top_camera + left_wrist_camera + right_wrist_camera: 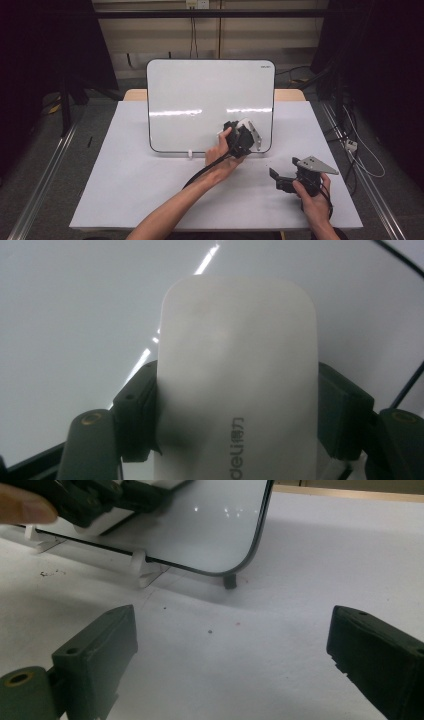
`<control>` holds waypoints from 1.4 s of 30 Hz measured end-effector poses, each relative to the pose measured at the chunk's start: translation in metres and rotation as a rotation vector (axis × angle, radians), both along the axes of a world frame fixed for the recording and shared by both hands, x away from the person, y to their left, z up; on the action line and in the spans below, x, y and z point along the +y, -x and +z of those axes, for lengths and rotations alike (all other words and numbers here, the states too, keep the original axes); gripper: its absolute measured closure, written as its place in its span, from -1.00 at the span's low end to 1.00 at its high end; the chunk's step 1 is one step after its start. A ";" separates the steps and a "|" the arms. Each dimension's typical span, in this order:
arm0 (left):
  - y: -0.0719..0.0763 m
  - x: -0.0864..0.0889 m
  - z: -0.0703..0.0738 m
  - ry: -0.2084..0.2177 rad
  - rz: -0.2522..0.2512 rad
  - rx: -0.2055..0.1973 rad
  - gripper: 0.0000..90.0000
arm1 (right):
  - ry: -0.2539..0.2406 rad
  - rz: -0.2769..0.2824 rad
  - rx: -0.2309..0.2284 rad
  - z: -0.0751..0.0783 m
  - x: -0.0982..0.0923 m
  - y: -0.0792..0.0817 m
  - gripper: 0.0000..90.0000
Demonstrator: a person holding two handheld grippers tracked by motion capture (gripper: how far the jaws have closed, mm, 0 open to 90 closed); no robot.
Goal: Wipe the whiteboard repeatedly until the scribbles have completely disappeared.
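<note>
While left tool clamps eraser against whiteboard, board looks clean, wiping seemingly near done; right tool idle, jaws apart, on surface.

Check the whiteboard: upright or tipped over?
Upright. The whiteboard stands on edge in small white feet on the table, leaning slightly back.

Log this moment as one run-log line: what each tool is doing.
left tool: shut on white eraser, against whiteboard | right tool: open, holding nothing, over table
</note>
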State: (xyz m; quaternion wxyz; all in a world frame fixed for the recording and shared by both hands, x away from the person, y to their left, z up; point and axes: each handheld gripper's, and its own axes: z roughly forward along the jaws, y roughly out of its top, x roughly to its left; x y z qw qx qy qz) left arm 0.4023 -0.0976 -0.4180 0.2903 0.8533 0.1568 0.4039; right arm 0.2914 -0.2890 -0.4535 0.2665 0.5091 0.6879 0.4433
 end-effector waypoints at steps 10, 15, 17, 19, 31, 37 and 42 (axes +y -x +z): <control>0.008 0.003 -0.010 -0.038 -0.062 -0.030 -0.31 | -0.004 0.001 0.003 0.000 0.000 0.001 -0.86; 0.006 0.018 -0.009 -0.050 -0.045 -0.022 -0.31 | -0.003 -0.001 0.001 0.000 0.000 0.000 -0.86; 0.005 0.026 -0.009 -0.045 -0.036 -0.022 -0.31 | -0.005 -0.002 0.003 0.000 0.000 0.001 -0.86; 0.004 0.036 -0.008 -0.041 -0.020 -0.017 -0.31 | -0.002 -0.002 0.001 0.000 0.000 0.000 -0.86; -0.011 0.083 0.006 0.038 0.083 0.016 -0.31 | 0.003 -0.003 0.000 0.000 0.000 0.000 -0.87; -0.012 0.079 0.005 0.066 0.105 0.014 -0.31 | 0.004 -0.004 0.001 0.000 0.000 0.000 -0.86; -0.007 0.059 0.002 0.045 0.076 0.001 -0.31 | 0.005 -0.003 0.003 0.000 0.002 -0.001 -0.86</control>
